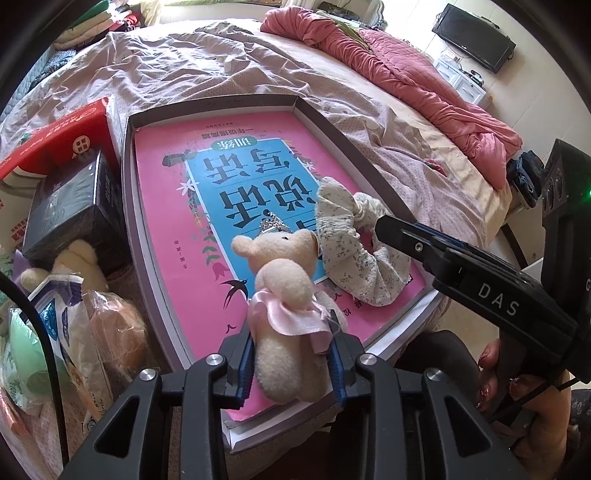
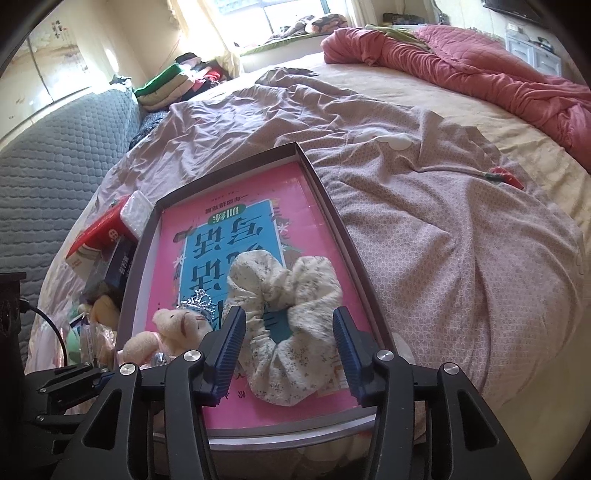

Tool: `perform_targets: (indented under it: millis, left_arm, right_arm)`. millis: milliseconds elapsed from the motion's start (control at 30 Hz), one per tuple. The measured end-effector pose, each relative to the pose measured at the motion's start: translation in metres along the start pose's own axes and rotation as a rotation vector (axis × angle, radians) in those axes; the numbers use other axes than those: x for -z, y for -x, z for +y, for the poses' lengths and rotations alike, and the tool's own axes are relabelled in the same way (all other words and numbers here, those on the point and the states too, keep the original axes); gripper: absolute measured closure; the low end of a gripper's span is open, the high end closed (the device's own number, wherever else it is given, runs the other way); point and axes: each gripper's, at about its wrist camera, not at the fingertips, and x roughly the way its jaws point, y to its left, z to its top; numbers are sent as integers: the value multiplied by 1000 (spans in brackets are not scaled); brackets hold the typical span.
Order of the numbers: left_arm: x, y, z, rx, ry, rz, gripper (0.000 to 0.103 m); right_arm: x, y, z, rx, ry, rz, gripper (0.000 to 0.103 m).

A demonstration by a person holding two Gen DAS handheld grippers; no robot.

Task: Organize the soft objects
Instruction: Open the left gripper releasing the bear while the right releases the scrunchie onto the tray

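A lived-in home bedroom, shown by a wide bed [image 2: 424,229] under a rumpled lilac sheet [image 1: 155,74], a bunched pink quilt [image 1: 399,74], folded clothes [image 2: 166,86] piled by a sunny window [image 2: 280,14], and a television [image 1: 474,37] beside white drawers [image 1: 465,79].

I see daylight flooding from the window [image 2: 295,14] at twelve o'clock, overexposed there; fisheye bending and dark vignetting ring both views.
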Motion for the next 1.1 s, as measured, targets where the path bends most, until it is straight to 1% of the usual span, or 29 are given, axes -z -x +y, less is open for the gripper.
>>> perform_targets:
  millis: [167,233,367,433,533,633,733,900,967,1100]
  left_arm:
    - [-1,4,0,-3,-1,-10,64]
    - [-1,5,0,-3,-1,-16,59]
    - [-1,12,-2,-18,-16,-32,54]
    - [0,16,-3,-29,-24,-42,47]
    - [0,23,-5,-52,-34,-61,42]
    - [0,32,-5,-91,-40,-89,41]
    - [0,39,-3,-113,-43,-104,38]
    - [-1,45,0,-124,-29,-121,33]
    - [-1,49,2,-129,-25,-129,33]
    - [0,55,6,-139,-14,-147,28]
  right_arm:
    - [-1,3,-1,2,2,-12,50]
    - [-2,4,0,6,3,-16,50]
    - [-2,6,1,7,4,-23,49]
    - [-2,7,1,9,5,-26,48]
    - [-2,10,2,15,5,-33,45]
    - [-3,13,3,18,5,-41,44]
    - [-3,16,5,28,14,-51,41]
    - [-3,20,9,41,26,-61,38]
    - [-2,23,11,49,33,-67,34]
    - [-2,26,17,63,50,-71,31]
